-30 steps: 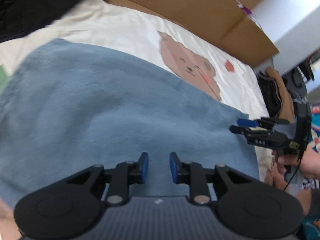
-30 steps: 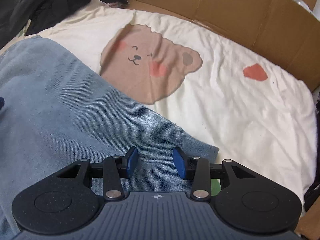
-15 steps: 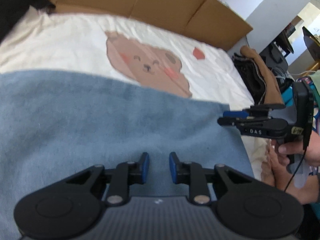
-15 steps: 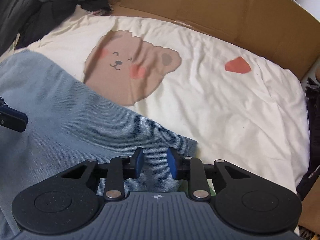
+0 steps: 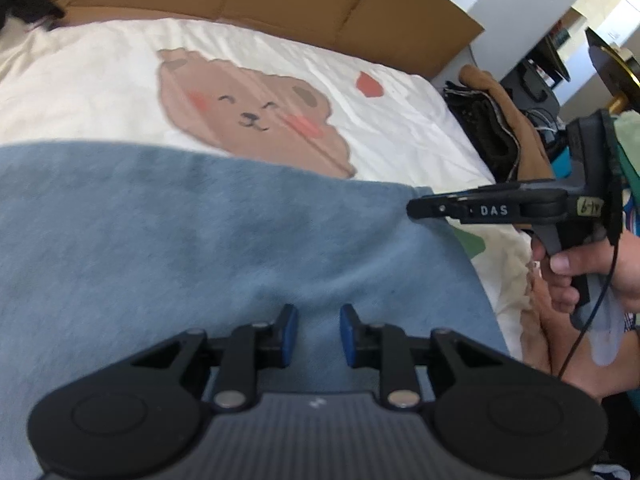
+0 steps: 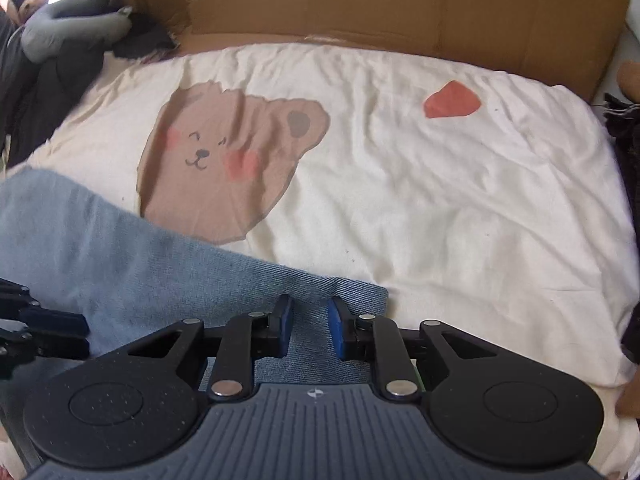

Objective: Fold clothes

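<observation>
One blue denim garment lies flat on the near part of a bed covered by a cream sheet printed with a brown bear face; its far edge runs across the sheet just below the bear print, and its right-hand corner sits just ahead of the right tool, with bare sheet stretching beyond it to the bed's right edge and far edge; a brown cardboard wall stands along the far edge of the bed, closing that side; at the far left corner a heap of dark and grey clothes spills onto the sheet; off the right edge, in the left wrist view, a stack of dark and tan folded clothes rests beside the bed.

Two tools are in view; the left tool hovers over the middle of the denim near the bed's near edge, its blue pads a narrow gap apart with nothing pinched between them; the right tool hangs over the denim's right corner, its jaws having just been closing to a similar narrow gap, the cloth seen through the gap below rather than gripped; in the left wrist view the right tool is seen side-on, held by a hand at the bed's right edge, its tip at the denim's right edge.
</observation>
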The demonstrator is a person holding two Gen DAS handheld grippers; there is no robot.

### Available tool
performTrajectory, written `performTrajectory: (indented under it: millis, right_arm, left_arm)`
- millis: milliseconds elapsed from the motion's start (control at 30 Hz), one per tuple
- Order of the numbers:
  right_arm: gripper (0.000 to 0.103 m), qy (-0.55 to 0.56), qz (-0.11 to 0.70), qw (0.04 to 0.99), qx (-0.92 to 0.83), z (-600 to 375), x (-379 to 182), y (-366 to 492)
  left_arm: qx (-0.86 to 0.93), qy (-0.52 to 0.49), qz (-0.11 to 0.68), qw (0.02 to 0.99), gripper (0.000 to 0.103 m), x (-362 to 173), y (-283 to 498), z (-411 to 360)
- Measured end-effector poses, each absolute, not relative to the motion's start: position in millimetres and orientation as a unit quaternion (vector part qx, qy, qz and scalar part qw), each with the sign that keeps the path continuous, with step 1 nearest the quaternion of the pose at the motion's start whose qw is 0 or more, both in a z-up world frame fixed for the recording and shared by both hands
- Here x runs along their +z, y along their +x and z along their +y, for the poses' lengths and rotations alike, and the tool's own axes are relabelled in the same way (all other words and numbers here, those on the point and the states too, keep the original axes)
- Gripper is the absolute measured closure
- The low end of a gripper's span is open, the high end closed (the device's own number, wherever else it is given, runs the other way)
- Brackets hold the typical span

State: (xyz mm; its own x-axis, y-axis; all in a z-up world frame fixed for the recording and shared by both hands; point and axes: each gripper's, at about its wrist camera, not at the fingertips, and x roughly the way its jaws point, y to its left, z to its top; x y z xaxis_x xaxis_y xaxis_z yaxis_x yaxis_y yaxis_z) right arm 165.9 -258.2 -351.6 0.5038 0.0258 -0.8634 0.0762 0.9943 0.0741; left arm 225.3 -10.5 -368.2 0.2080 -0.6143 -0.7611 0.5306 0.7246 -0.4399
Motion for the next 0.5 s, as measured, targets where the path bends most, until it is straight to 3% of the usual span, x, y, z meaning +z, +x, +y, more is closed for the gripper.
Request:
performTrajectory:
  millis: [333,500]
  right_arm:
    - [0.077,0.02,0.507,0.862,-0.012,-247.3,-343.1,120.9]
    - [0.076,0.025,0.518,0.855,-0.01,-237.6,-345.0,99.5]
  left_arm:
    - [-0.375,0.001,0.497,0.783,0.08,-371.4,251.2,-50.3]
    - [-0.362,0.035,0.485,0.795,0.1,-370.0,266.7,-61.3]
